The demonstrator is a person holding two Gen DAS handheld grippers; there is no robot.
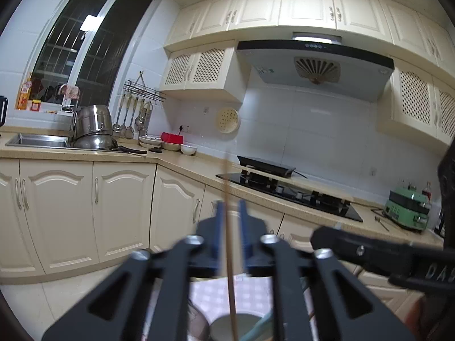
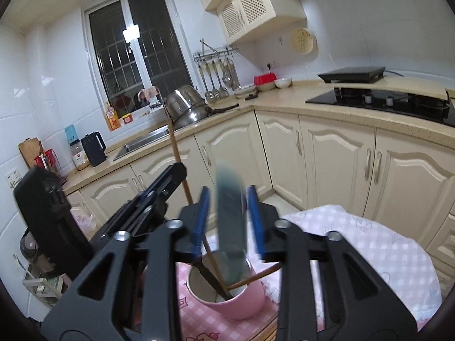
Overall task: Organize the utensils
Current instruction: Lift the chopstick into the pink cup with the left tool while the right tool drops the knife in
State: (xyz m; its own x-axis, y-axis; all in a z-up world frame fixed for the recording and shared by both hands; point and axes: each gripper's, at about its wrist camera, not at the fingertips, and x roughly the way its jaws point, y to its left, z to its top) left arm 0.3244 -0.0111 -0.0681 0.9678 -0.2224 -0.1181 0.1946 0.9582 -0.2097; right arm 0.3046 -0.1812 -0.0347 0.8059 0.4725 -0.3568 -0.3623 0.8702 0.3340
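Now we hold both grippers over the pink mug [image 2: 227, 292], the left gripper [image 1: 229, 213] parted around an upright wooden chopstick [image 1: 227, 199], the right gripper [image 2: 227, 199] wide around a blurred teal utensil [image 2: 230, 227] dropping handle-up into it.

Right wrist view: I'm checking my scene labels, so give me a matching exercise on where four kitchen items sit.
1 pink cup
2 steel pot
3 black kettle
4 red box

A beside white bowls
B on the checked cloth
C tilted, right of the sink
D next to a jar

Pairs: 1-B, 2-C, 3-D, 4-A
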